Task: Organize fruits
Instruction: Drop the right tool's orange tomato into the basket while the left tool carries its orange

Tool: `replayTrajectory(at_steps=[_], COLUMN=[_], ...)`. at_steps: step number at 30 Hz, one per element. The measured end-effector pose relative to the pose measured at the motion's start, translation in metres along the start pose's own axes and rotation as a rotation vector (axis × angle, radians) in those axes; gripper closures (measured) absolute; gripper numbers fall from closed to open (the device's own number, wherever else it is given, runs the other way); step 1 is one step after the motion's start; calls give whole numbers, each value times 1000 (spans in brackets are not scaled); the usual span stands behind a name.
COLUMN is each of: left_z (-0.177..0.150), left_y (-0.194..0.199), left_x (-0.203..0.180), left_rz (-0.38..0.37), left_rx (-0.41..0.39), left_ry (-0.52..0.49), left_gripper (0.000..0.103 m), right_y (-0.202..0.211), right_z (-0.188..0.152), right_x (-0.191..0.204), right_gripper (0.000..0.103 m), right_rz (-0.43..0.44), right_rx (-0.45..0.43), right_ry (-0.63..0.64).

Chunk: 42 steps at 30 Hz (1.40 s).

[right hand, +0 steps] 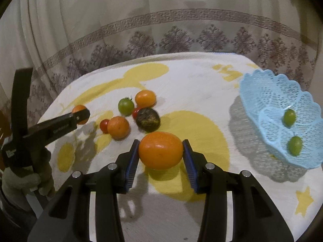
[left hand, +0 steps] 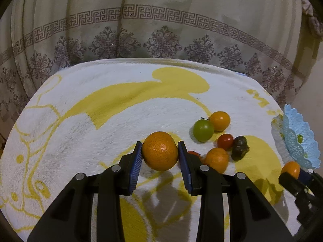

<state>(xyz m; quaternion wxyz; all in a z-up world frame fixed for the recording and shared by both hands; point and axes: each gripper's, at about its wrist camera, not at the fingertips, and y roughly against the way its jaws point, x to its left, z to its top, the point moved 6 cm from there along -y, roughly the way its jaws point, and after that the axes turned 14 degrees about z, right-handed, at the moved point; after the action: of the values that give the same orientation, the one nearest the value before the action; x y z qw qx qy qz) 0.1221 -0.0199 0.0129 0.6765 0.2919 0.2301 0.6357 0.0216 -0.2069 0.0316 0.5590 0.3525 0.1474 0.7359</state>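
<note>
My left gripper is shut on an orange and holds it above the cloth; it also shows in the right wrist view. My right gripper is shut on another orange, seen at the right edge of the left wrist view. On the cloth lie a green tomato, two oranges, two red tomatoes, and a dark rotten fruit. A light blue lace basket at right holds two green fruits.
The table is covered by a white and yellow fleece cloth. A patterned curtain hangs right behind the table's far edge. A gloved hand holds the left gripper at the table's left edge.
</note>
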Motion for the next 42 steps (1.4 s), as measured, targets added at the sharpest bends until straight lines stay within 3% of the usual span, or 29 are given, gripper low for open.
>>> replayTrajectory(at_steps=[10, 19, 34, 36, 37, 38, 42], left_z=[2, -5, 2, 4, 4, 5, 4], left_y=[30, 53, 76, 80, 81, 83, 88], left_x=[-25, -40, -110, -123, -129, -134, -156], left_rz=[-29, -53, -101, -111, -117, -123, -146], left_rx=[-62, -72, -85, -91, -92, -93, -96], left_ry=[-58, -78, -178, -195, -202, -208, -239], left_gripper=[67, 67, 67, 67, 67, 67, 67], right_y=[48, 93, 113, 113, 115, 119, 129], right_z=[7, 5, 5, 5, 6, 6, 8], right_x=[-31, -87, -160, -171, -173, -178, -186], right_gripper=[59, 59, 59, 51, 37, 32, 32], right_rz=[-61, -130, -185, -190, -185, -181, -181], right_rx=[-95, -194, -212, -214, -222, -241, -277], right_ry=[-64, -169, -236, -265, -273, -286, -291])
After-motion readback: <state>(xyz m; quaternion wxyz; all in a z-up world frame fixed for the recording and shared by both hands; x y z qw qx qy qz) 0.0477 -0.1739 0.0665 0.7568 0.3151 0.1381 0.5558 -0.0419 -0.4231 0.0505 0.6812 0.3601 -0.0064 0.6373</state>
